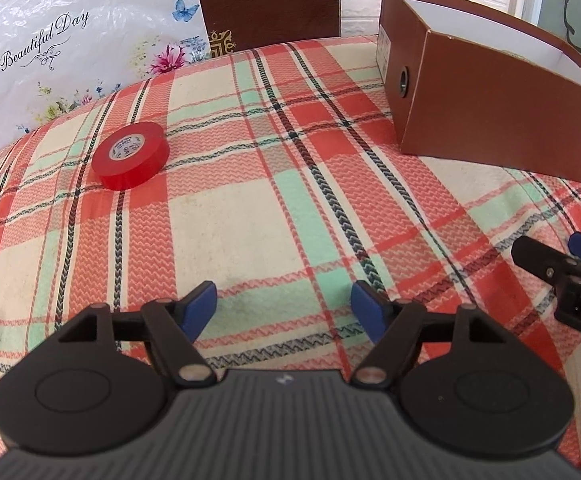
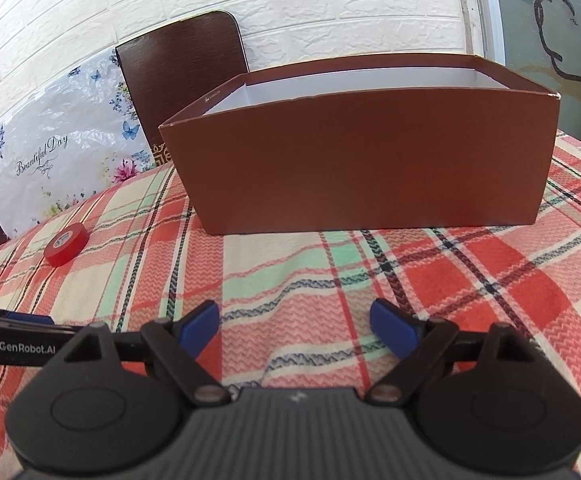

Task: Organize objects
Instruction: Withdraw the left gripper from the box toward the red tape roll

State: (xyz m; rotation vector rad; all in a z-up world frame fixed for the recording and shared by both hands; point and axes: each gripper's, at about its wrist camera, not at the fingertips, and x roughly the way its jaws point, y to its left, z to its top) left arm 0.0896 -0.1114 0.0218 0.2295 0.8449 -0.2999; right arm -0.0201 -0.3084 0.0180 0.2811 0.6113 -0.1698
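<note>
A red roll of tape [image 1: 131, 155] lies flat on the plaid cloth [image 1: 282, 208], ahead and to the left of my left gripper [image 1: 284, 310]. That gripper is open with only cloth between its blue pads. An open brown cardboard box [image 1: 486, 96] with a white inside stands at the far right. In the right wrist view the same box [image 2: 366, 160] fills the middle, straight ahead of my right gripper [image 2: 296, 326], which is open and holds nothing. The tape [image 2: 66, 245] shows small at far left there.
A floral plastic bag [image 1: 50, 48] and a dark brown chair back [image 1: 270, 0] stand behind the table against a white brick wall [image 2: 290, 12]. The right gripper's fingers [image 1: 550, 264] reach in at the left view's right edge. The left gripper's body [image 2: 14, 340] shows at the right view's left edge.
</note>
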